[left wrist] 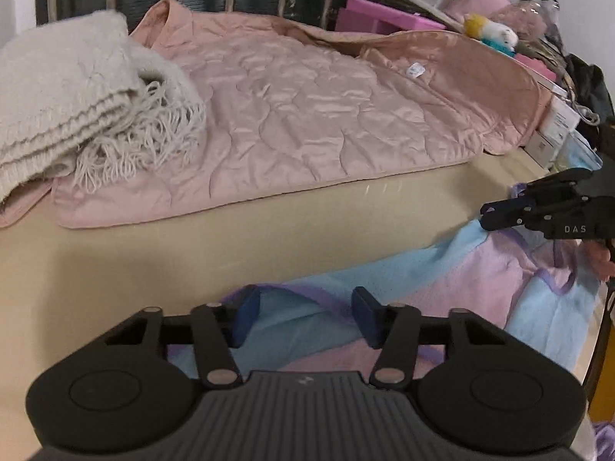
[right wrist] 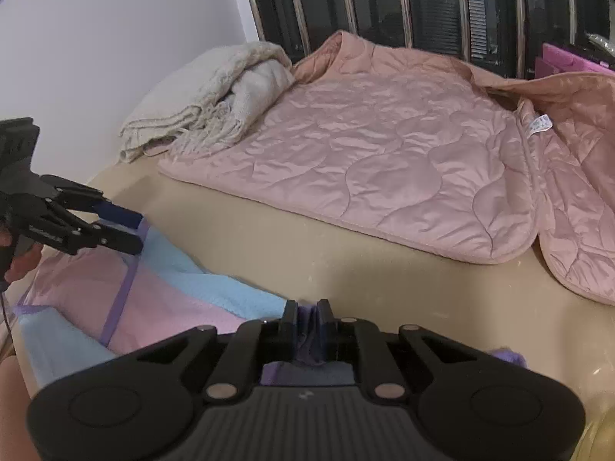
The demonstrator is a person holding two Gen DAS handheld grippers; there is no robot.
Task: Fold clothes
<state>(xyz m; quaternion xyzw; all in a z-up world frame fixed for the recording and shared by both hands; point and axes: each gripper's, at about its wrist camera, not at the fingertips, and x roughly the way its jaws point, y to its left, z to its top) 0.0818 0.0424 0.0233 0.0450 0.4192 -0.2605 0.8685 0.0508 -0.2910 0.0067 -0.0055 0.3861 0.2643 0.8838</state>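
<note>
Left wrist view: the left gripper (left wrist: 305, 317) stands partly open over the pastel blue, pink and purple mesh garment (left wrist: 442, 280) at the near right of the beige table (left wrist: 192, 238); its pads straddle a purple-trimmed edge without pressing it. Judging by this, a fold is being set up, and that edge needs pinching next.

Right wrist view: the right gripper (right wrist: 307, 320) is clenched on bunched purple hem at the garment's near edge.

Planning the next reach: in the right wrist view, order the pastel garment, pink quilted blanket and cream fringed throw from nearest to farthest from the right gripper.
1. Pastel garment, pinched in the right gripper.
2. Pink quilted blanket, ahead, mid-table.
3. Cream fringed throw, far left corner.
</note>
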